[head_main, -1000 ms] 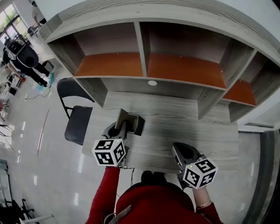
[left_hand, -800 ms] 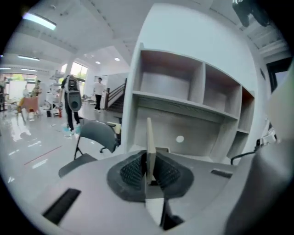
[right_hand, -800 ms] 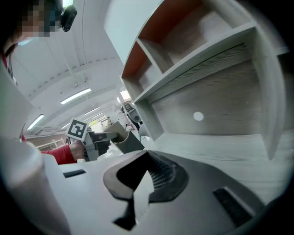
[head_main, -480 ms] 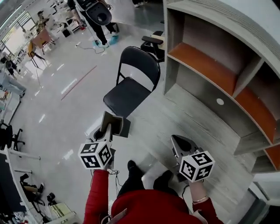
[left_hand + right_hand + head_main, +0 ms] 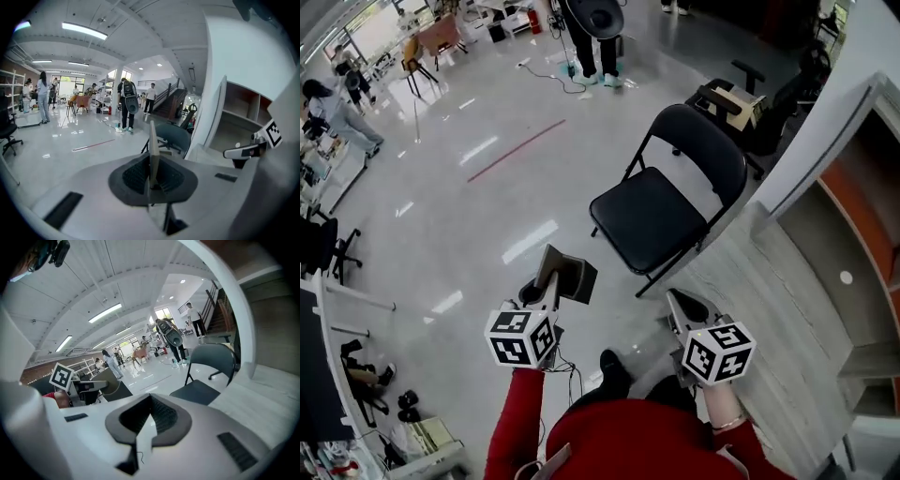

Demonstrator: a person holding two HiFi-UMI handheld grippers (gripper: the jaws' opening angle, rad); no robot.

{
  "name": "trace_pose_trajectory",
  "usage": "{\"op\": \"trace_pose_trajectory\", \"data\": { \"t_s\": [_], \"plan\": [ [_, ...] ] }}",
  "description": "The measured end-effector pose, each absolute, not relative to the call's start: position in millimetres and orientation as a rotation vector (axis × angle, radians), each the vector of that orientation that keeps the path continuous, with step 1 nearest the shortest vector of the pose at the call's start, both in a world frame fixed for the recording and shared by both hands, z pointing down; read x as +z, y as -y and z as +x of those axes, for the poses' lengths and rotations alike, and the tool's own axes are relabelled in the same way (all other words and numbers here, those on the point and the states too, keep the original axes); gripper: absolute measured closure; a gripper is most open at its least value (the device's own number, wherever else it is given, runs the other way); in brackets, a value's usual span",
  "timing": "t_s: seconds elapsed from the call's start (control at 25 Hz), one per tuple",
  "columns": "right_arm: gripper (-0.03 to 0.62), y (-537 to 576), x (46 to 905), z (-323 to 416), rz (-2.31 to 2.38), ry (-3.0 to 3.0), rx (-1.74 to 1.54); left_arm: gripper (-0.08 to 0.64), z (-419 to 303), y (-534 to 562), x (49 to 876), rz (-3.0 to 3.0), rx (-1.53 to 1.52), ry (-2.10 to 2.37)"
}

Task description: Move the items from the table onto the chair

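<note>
A black folding chair point(image 5: 661, 211) stands on the glossy floor, its seat bare. My left gripper point(image 5: 546, 281) is shut on a thin flat dark panel point(image 5: 565, 275) with a tan face, held upright in the air short of the chair and to its left. In the left gripper view the panel point(image 5: 153, 150) stands edge-on between the pads, with the chair point(image 5: 176, 138) beyond it. My right gripper point(image 5: 680, 305) hangs near the table's corner, shut with nothing in it. The right gripper view has the chair point(image 5: 206, 376) ahead on the right.
The grey wood-grain table point(image 5: 769, 281) and its shelf unit point(image 5: 862, 206) with orange boards lie at the right. Another chair with a box point(image 5: 736, 98) sits behind the folding chair. People point(image 5: 591, 28) stand further off on the floor.
The view has swung left from the table and shelves to the chair and open floor. The left gripper still carries the panel; both grippers have come along with the turn.
</note>
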State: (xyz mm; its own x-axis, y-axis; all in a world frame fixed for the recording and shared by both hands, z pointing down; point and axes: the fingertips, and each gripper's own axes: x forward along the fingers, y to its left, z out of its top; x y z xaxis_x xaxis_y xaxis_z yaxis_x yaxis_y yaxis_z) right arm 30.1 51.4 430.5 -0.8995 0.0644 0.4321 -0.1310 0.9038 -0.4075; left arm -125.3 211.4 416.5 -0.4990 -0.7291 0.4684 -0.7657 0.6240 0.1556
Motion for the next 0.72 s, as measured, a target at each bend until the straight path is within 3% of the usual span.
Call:
{"op": "trace_pose_trajectory", "data": {
  "t_s": [0.32,0.72],
  "plan": [
    [0.58,-54.2,446.2,-56.2,0.041,2.556,0.538,0.523,-196.1,-204.2,445.8,1.171,0.064,2.289],
    [0.58,39.0,468.5,-158.7,0.228,2.559,0.668,0.523,-284.7,-88.2,469.5,1.363,0.2,2.147]
  ]
}}
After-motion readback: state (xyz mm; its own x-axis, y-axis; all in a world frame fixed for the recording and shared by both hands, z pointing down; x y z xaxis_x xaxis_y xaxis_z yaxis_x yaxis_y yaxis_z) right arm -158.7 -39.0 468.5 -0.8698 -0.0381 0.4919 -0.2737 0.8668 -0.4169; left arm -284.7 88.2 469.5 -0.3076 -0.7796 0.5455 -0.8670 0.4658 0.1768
